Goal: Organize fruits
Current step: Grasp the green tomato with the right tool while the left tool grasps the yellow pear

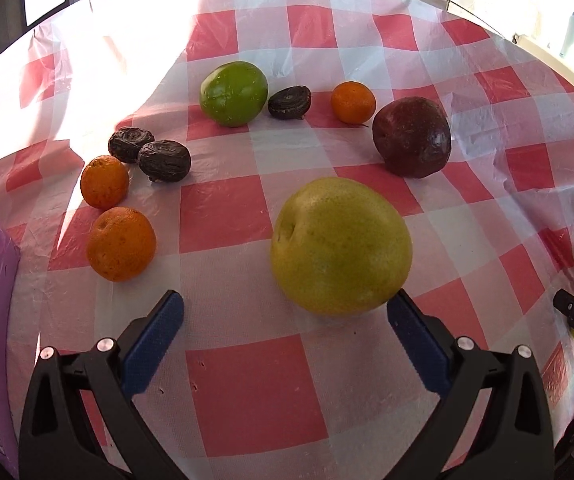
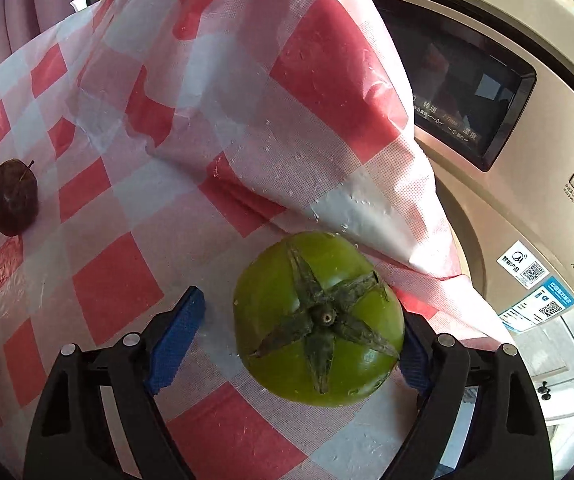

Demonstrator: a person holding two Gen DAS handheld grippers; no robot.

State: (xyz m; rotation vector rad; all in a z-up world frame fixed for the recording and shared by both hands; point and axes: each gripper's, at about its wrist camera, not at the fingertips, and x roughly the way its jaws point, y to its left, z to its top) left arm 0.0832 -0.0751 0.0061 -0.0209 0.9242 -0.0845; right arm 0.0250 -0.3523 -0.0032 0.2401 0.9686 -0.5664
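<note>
raised cloth fold (image 2: 287, 80) behind persimmon (image 2: 319, 320)
</note>
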